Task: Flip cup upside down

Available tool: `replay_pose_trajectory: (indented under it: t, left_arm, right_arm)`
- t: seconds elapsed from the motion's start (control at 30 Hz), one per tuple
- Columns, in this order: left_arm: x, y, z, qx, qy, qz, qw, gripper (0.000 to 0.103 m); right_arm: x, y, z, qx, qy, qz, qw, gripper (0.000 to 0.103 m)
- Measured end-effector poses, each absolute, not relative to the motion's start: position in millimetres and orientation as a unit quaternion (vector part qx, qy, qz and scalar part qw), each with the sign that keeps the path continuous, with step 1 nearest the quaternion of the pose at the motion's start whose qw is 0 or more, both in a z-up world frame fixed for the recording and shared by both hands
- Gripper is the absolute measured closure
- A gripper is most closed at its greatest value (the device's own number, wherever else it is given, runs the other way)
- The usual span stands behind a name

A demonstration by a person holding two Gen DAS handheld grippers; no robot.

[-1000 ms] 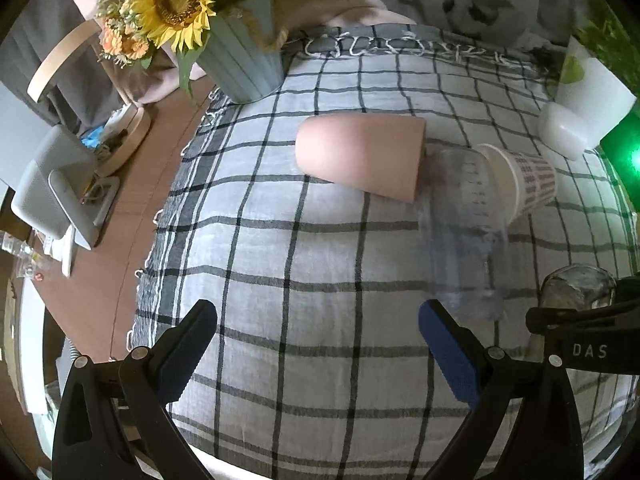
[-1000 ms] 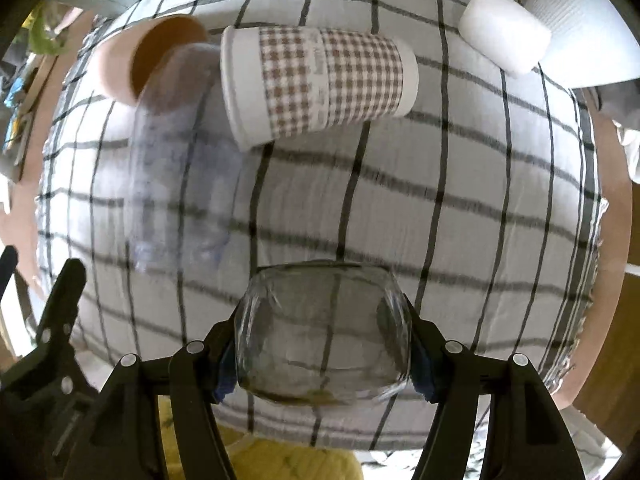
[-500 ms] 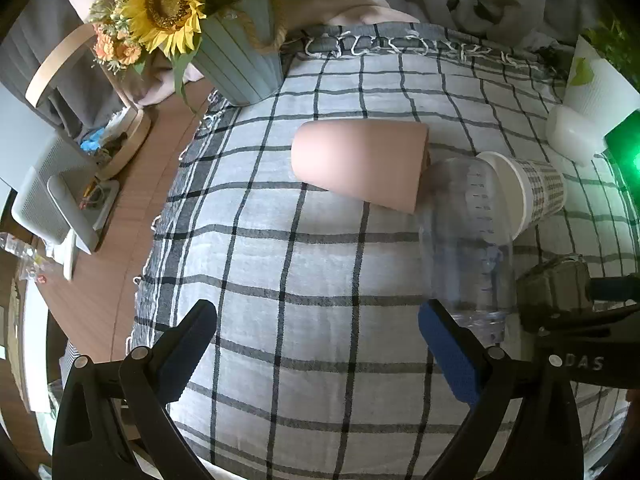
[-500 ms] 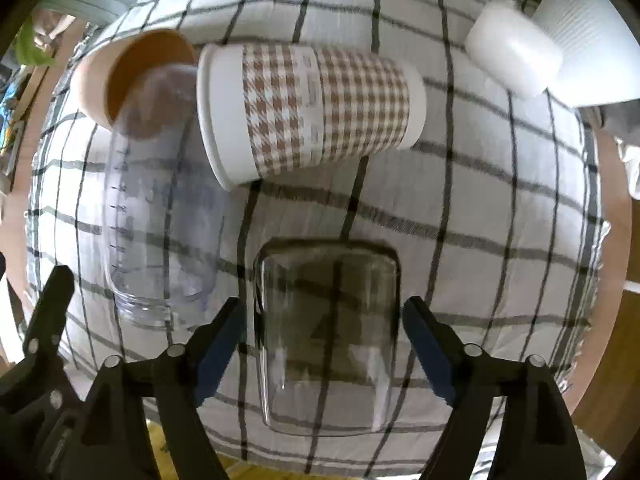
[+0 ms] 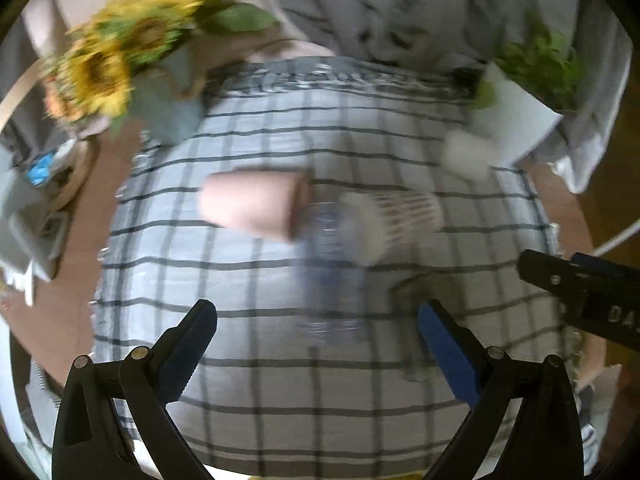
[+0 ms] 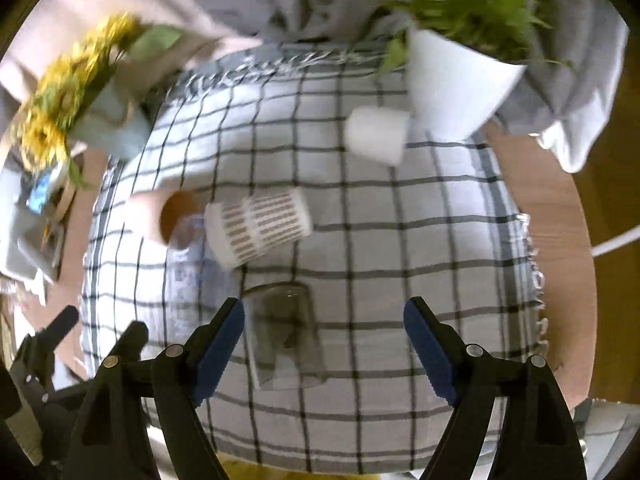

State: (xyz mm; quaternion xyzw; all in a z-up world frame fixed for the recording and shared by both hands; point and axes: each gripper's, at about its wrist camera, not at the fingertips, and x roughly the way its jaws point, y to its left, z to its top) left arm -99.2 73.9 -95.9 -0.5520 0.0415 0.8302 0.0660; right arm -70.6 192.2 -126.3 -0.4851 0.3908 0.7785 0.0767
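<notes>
A clear glass cup (image 6: 284,332) stands upside down on the checked cloth, just left of centre in the right wrist view; it shows blurred in the left wrist view (image 5: 424,300). My right gripper (image 6: 324,336) is open and empty, drawn back above the glass, with the left finger close beside it. My left gripper (image 5: 316,340) is open and empty over the cloth. A pink cup (image 5: 252,208), a clear measuring cup (image 5: 328,272) and a brown-patterned paper cup (image 6: 260,228) lie on their sides behind.
A small white cup (image 6: 376,136) lies by a white plant pot (image 6: 452,84) at the back right. A sunflower vase (image 6: 104,128) stands at the back left. The wooden table edge (image 6: 560,216) shows on the right.
My right gripper let go of the glass, left it upside down on the cloth, opened wide and pulled back and up. The left gripper also drew back; both views are blurred.
</notes>
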Motion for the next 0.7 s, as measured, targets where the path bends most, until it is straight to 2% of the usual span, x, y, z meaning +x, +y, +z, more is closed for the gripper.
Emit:
replay_pose_trajectory:
  t: [0.2, 0.4, 0.7]
  left_arm:
    - [-115.5, 119.4, -105.7, -0.598, 0.016, 0.792, 0.121, 0.001]
    - [-129.8, 149.2, -128.6, -0.645, 0.003, 0.75, 0.148, 0.006]
    - [-146.5, 159.5, -161.2, -0.69, -0.008, 0.713, 0.129, 0.021]
  right_arm:
    - [-43.8, 225.1, -154.9, -0.469, 0.443, 0.754, 0.121, 0.021]
    - [-31.5, 246.3, -171.6, -0.461, 0.459, 0.746, 0.143, 0.021]
    - [-34.4, 255.5, -187.4, -0.45, 0.465, 0.751, 0.132, 0.021]
